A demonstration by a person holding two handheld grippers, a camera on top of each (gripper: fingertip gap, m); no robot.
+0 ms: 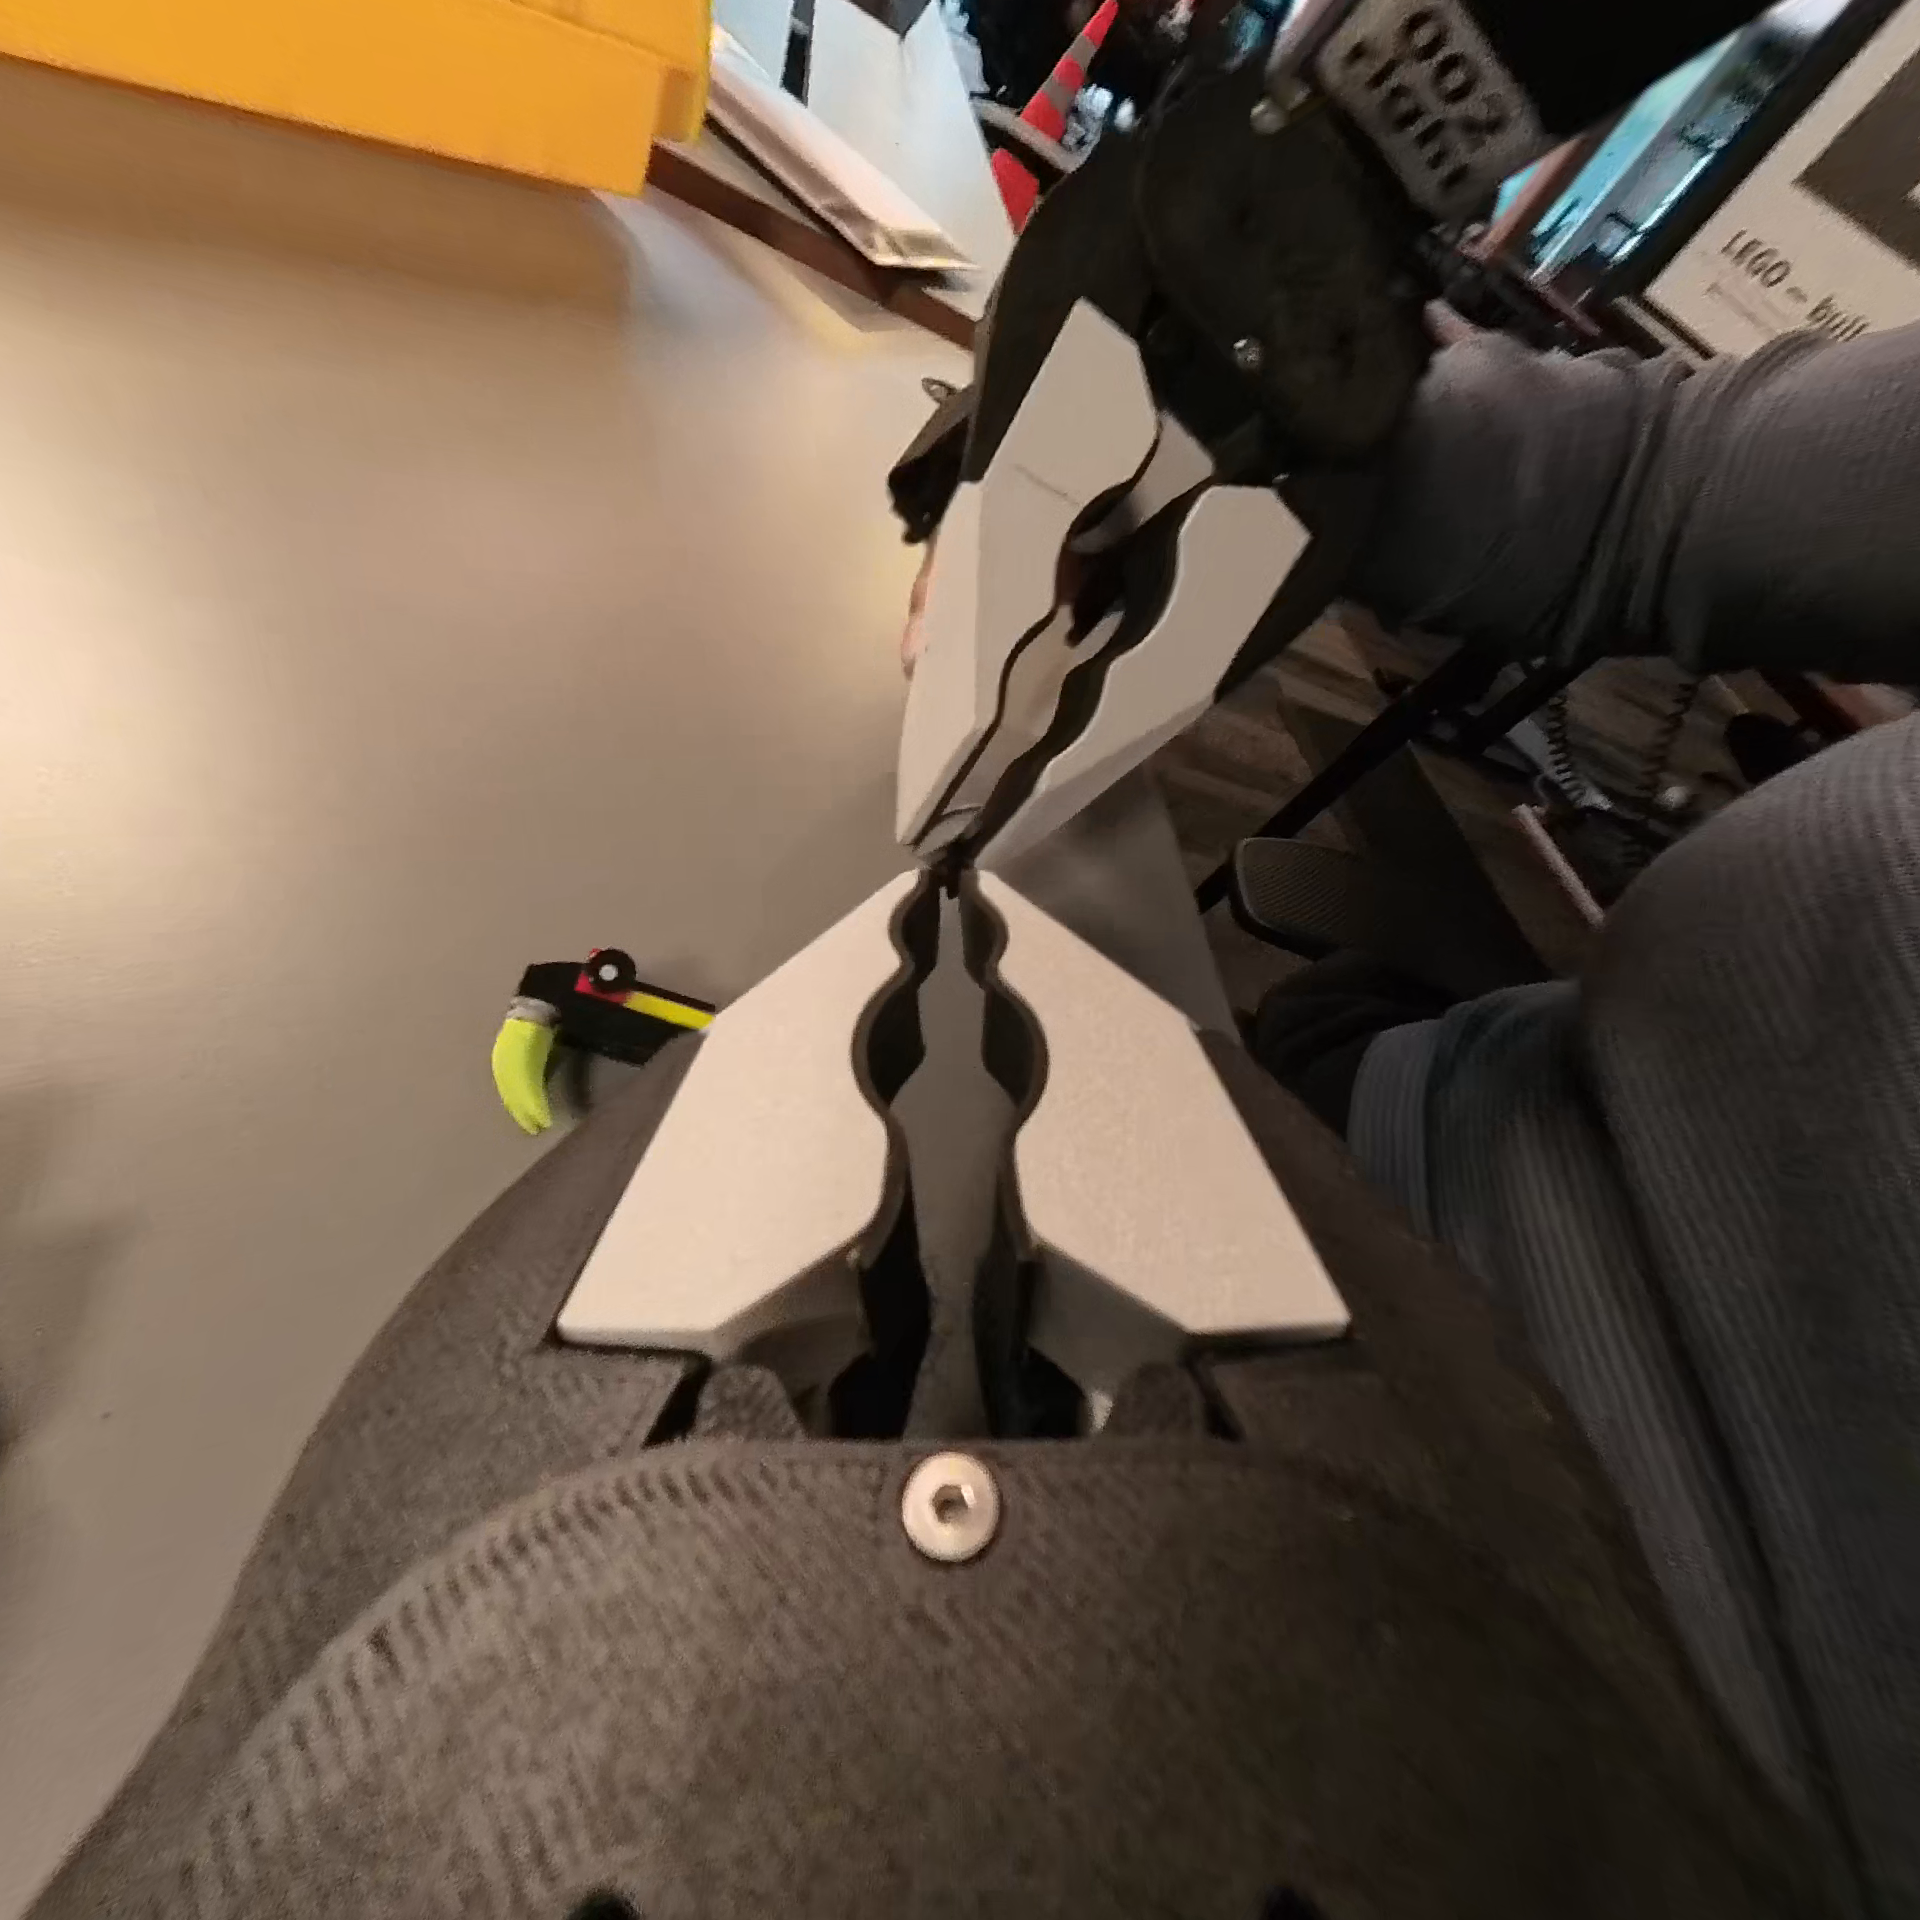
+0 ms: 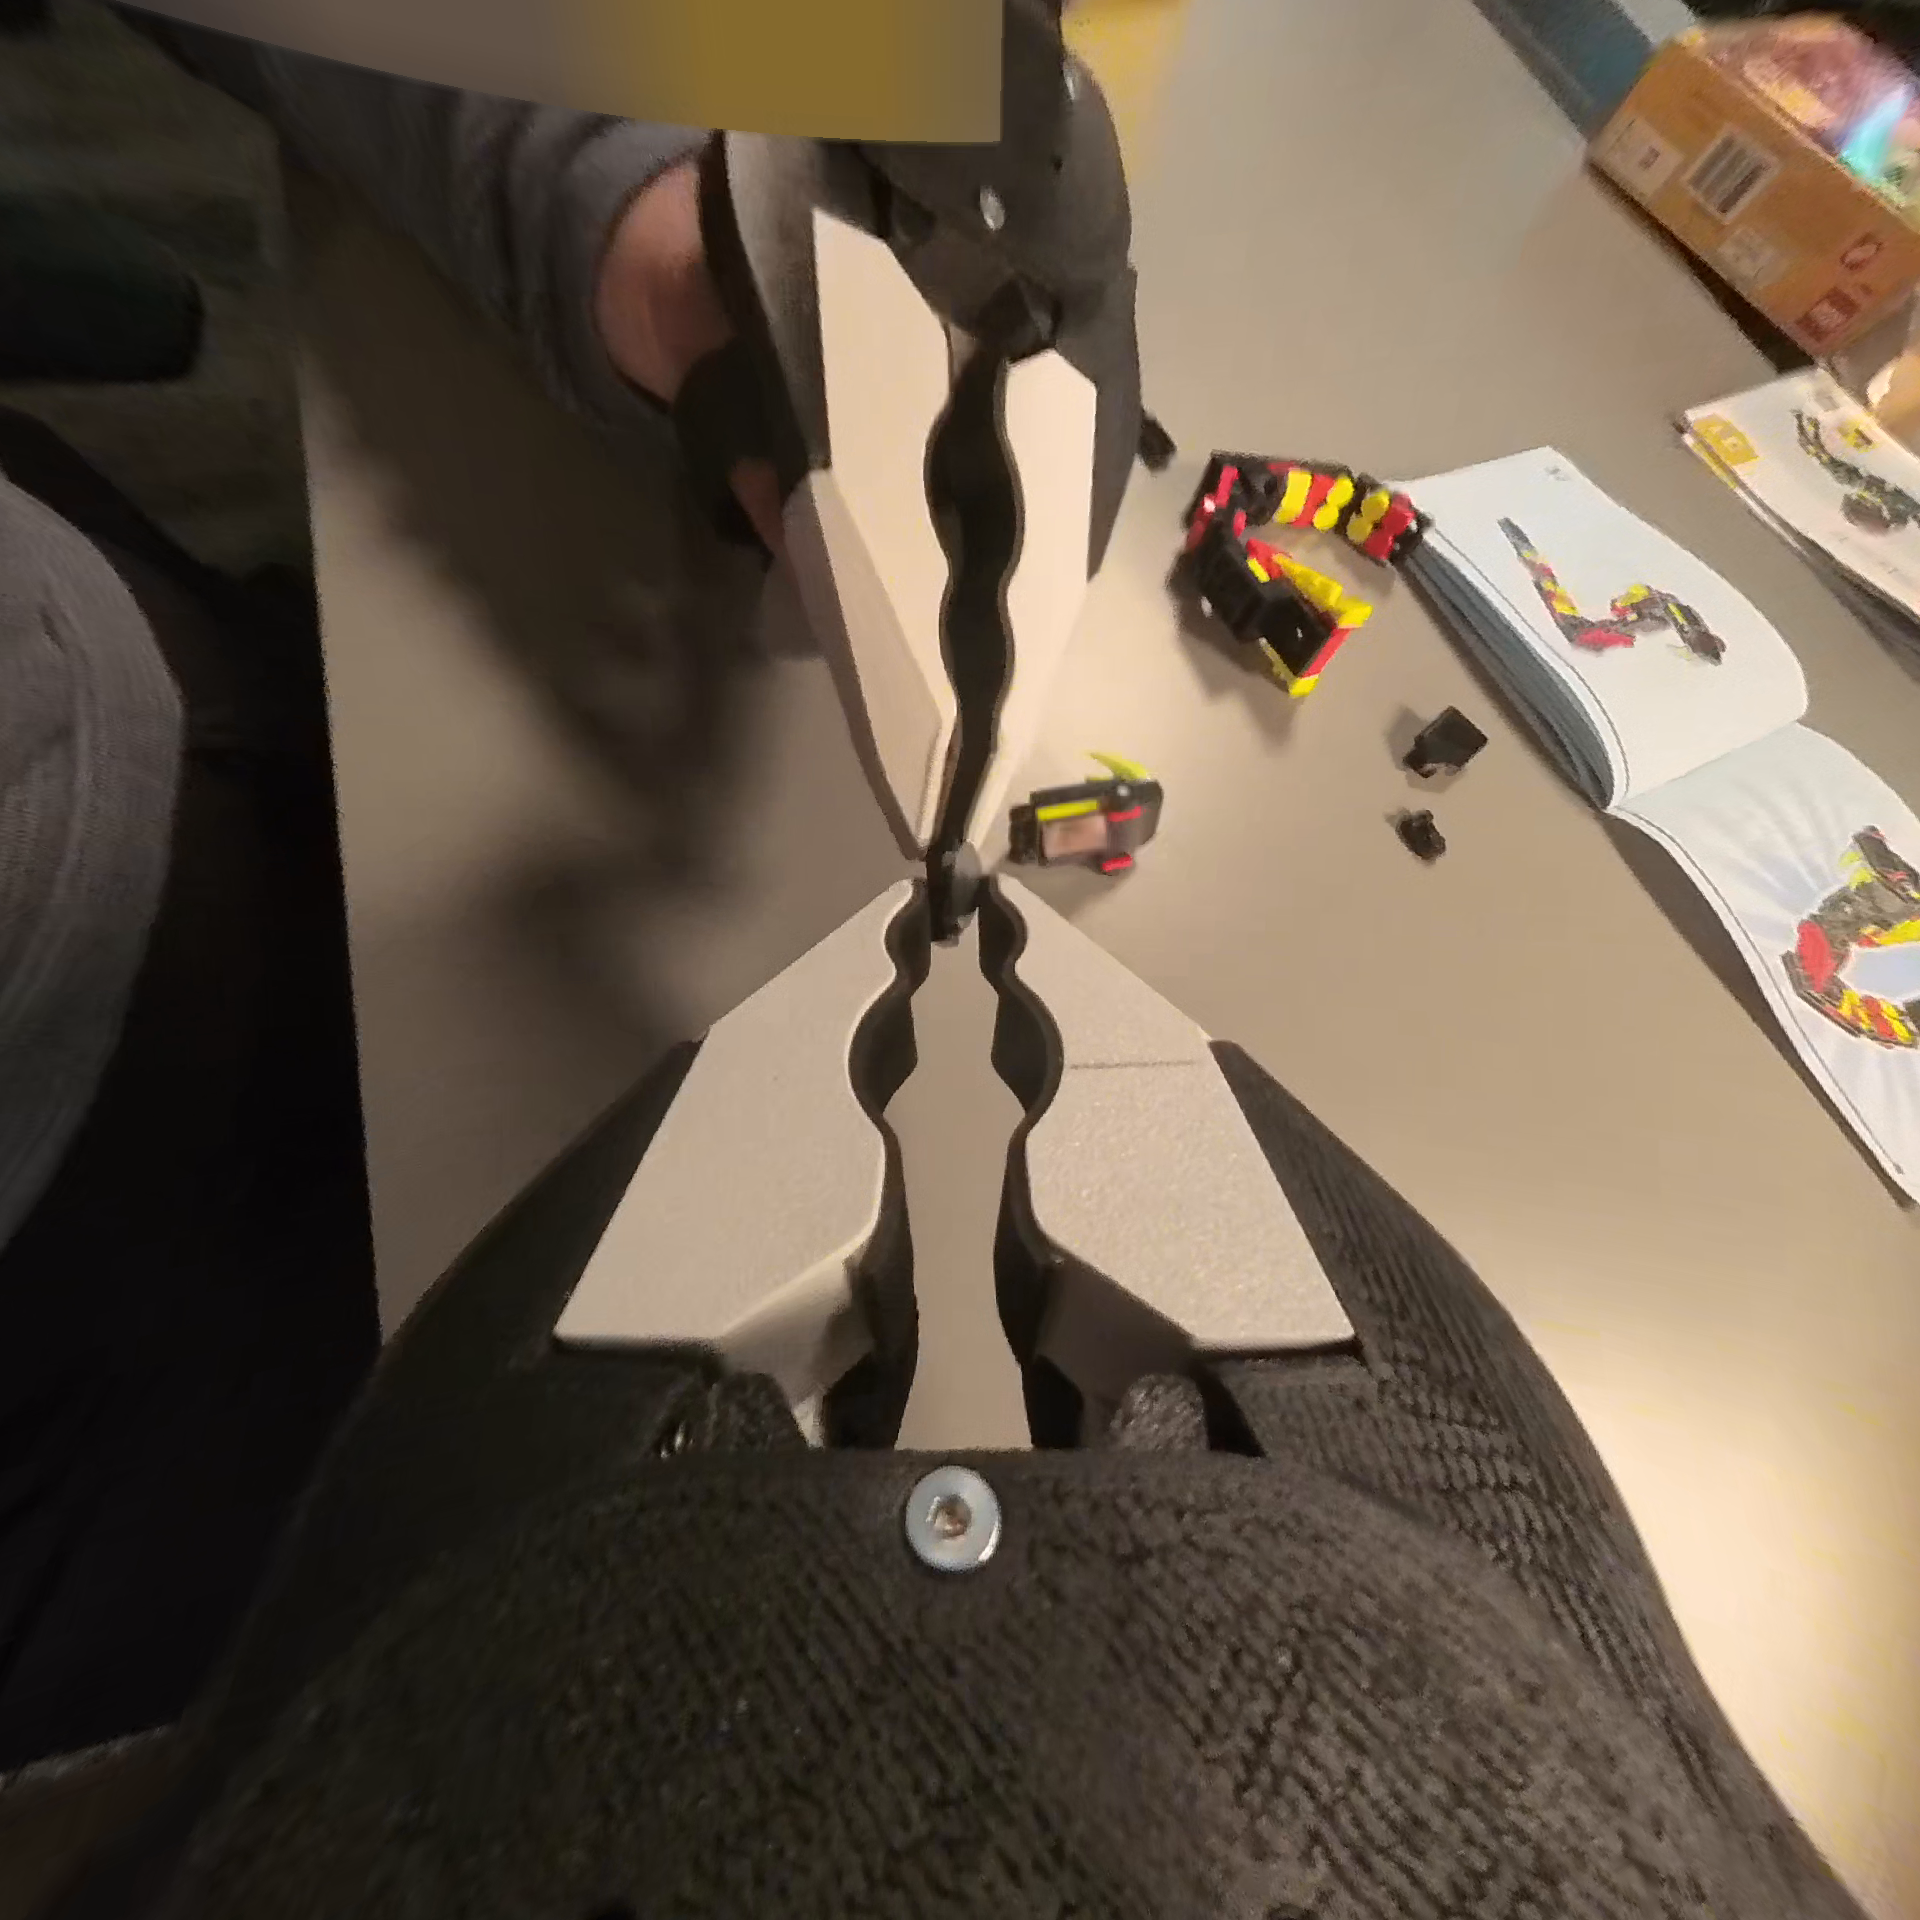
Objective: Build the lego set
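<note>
My left gripper (image 1: 943, 885) and right gripper (image 2: 951, 906) meet tip to tip above the beige table (image 1: 312, 571). A small black lego piece (image 2: 956, 875) sits pinched where the tips meet; it is barely visible in the left wrist view (image 1: 948, 871). Both grippers look shut on it. The right gripper (image 1: 940, 831) comes in from above in the left wrist view, and the left gripper (image 2: 938, 844) does so in the right wrist view. A small black, yellow and red sub-assembly with a lime claw (image 1: 613, 1013) (image 2: 1086, 821) lies on the table just beyond the tips.
A curved black, red and yellow chain build (image 2: 1288, 561) lies to the right. Two loose black pieces (image 2: 1444, 740) (image 2: 1421, 833) lie beside an open instruction booklet (image 2: 1662, 665). A cardboard set box (image 2: 1766, 177) stands at the far right, and a yellow box (image 1: 364, 83) at the far left. The grippers are tip to tip, or close to it.
</note>
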